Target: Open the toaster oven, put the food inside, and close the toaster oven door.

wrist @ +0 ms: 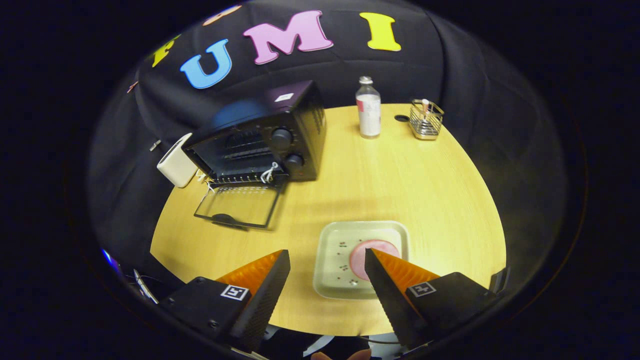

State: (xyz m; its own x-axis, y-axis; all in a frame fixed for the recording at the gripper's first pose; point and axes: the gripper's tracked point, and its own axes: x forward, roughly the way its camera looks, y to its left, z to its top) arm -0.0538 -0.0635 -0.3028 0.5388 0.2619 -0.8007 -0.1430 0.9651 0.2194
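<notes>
While tongs gape wide, holding nothing, toaster oven door lies flat toward them, food on plate.

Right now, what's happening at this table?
A person is holding a gripper above a wooden table, its jaws open and holding nothing. Between and just ahead of them sits a pale tray with a round pink piece of food on it. Beyond, the toaster oven stands with its door already folded down flat. So the oven is open, and the food hasn't been picked up yet.
</notes>
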